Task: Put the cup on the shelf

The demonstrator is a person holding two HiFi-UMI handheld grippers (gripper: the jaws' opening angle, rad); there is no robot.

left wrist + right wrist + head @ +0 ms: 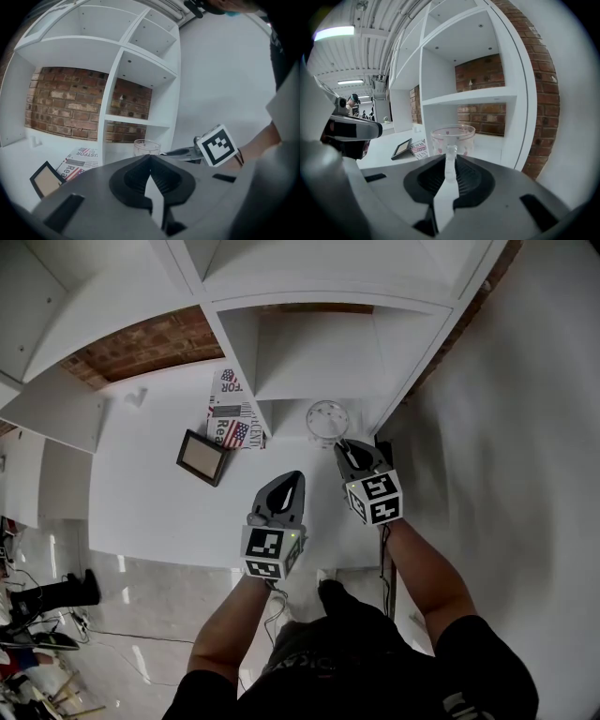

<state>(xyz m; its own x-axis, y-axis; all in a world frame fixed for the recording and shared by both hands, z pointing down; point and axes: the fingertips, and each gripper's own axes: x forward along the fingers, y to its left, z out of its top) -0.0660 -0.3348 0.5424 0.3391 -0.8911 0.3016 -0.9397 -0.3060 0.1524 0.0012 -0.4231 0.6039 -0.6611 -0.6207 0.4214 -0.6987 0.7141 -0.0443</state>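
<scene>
Idling near the counter's [150, 512] front edge, left gripper [294, 478] has jaws together, empty, out of the way. Right gripper [344, 444] clamps the cup [327, 420] by its handle [450, 161], so it stays upright at the mouth of the shelf's [281, 390] bottom-right bay, by the counter's right edge. Touchdown: can't tell.

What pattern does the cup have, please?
The cup is clear with small pink spots; right gripper view shows it best.
</scene>
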